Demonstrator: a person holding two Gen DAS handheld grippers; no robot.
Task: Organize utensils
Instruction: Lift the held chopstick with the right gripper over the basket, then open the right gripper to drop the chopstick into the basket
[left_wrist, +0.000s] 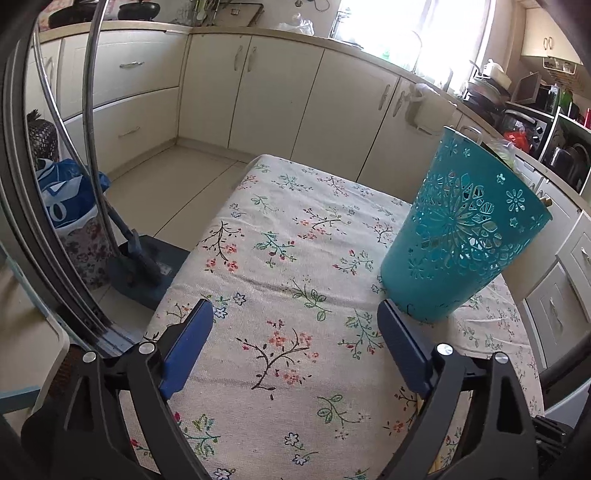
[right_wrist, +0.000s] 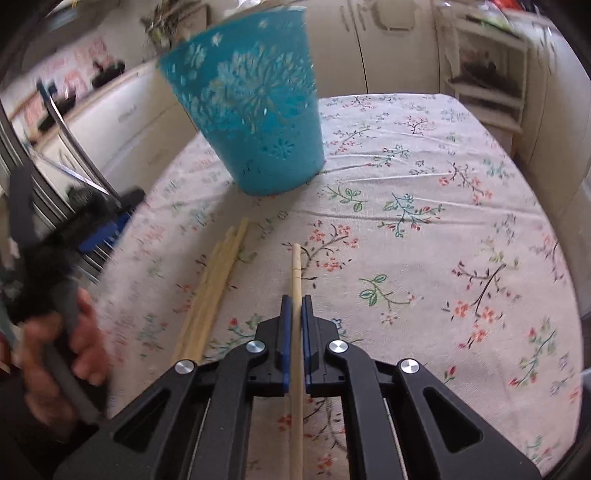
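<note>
A worktop under a cream floral-print cloth (left_wrist: 295, 258) fills the foreground. Beyond it lies a pale tiled floor (left_wrist: 166, 181), backed by cream cabinet doors with metal handles (left_wrist: 266, 92). Above the cabinets, right of centre, a bright overexposed window (left_wrist: 406, 26) floods the kitchen with daylight.
</note>
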